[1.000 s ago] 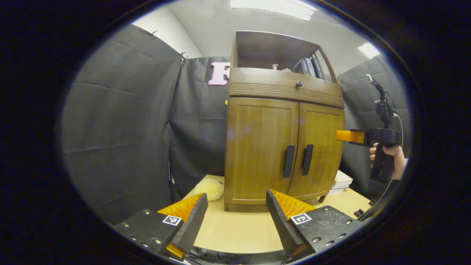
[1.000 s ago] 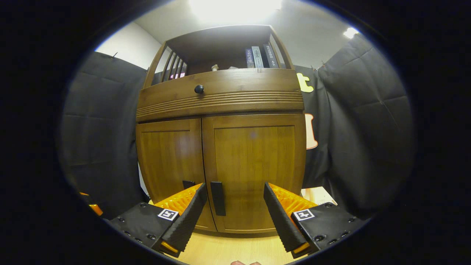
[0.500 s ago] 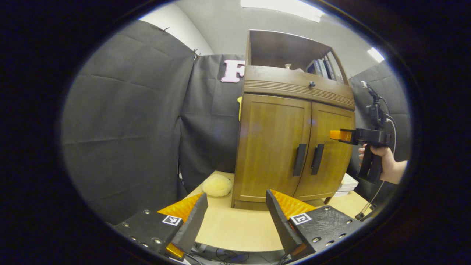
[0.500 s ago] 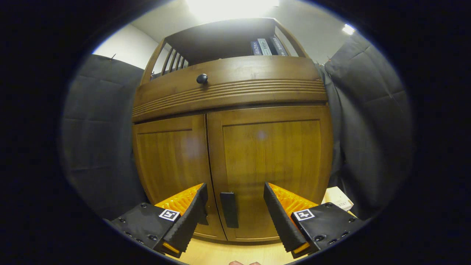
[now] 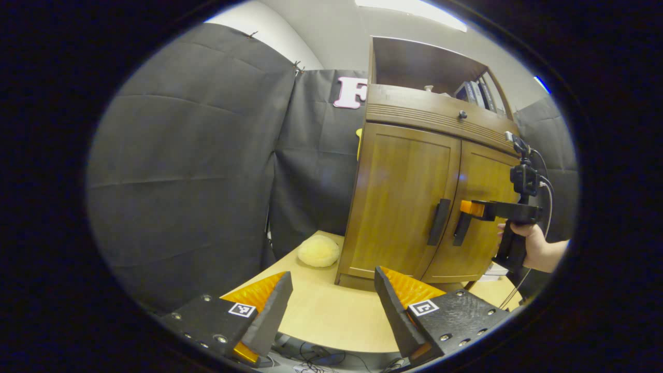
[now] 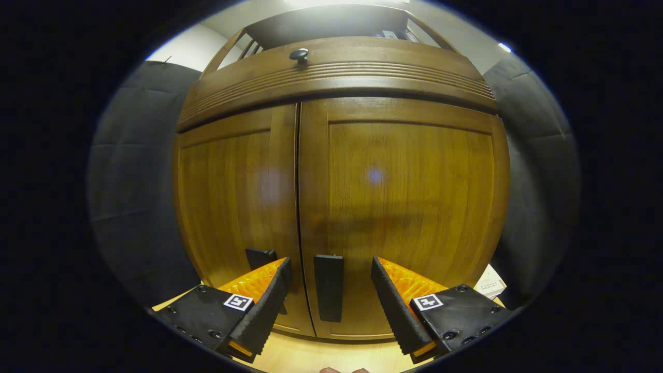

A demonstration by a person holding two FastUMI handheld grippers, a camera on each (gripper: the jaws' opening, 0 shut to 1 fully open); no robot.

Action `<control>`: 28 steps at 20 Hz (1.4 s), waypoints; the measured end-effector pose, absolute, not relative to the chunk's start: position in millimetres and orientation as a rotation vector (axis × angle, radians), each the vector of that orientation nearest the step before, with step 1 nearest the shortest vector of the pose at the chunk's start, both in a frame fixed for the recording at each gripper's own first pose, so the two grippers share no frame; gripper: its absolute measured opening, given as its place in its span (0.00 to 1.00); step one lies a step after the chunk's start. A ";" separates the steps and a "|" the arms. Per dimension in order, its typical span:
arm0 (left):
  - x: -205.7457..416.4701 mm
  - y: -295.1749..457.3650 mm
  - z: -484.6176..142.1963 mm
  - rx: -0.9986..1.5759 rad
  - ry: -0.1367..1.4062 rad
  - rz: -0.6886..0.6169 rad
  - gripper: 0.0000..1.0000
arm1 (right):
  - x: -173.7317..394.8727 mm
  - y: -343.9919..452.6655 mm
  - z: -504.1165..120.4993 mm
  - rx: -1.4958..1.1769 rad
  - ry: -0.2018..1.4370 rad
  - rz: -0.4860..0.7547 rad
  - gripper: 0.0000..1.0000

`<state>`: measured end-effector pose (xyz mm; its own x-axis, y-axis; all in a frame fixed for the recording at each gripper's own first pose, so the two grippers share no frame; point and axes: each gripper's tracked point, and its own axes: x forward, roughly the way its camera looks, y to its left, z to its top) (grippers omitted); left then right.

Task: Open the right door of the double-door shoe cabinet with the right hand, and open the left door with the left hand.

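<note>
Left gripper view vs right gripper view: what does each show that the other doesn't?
Left gripper view alone: the right gripper from the side with the hand holding it, at the right handle; a yellow plush on the table; the left gripper, open, well back.

Right gripper view alone: the right gripper open with the right handle between its fingers, not clamped.

Both: the cabinet, both doors closed, two dark handles, the drawer knob, black cloth.
</note>
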<state>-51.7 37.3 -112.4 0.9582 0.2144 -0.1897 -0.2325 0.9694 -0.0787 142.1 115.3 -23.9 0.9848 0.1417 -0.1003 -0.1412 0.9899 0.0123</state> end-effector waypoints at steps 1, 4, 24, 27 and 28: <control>-50.0 34.3 -112.8 -0.092 0.183 0.234 0.92 | 144.8 114.7 -29.2 -0.006 0.108 0.124 0.94; -46.9 27.2 -110.1 -0.061 0.186 0.248 0.92 | 153.5 115.5 -40.4 -0.017 0.122 0.116 0.95; -44.1 13.1 -109.1 0.010 0.162 0.228 0.92 | 168.7 126.7 -52.4 0.001 0.189 0.189 0.15; -55.5 21.7 -107.5 0.065 0.163 0.227 0.92 | 166.7 126.6 -54.2 0.020 0.199 0.166 0.16; -57.8 24.1 -104.8 0.067 0.156 0.226 0.92 | 165.9 126.7 -53.6 0.020 0.200 0.162 0.14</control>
<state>-57.8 24.1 -104.8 0.9626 0.2279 -0.1464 -0.2175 0.9725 0.0832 165.9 126.7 -53.6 0.9670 0.1621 -0.1964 -0.1582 0.9868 0.0359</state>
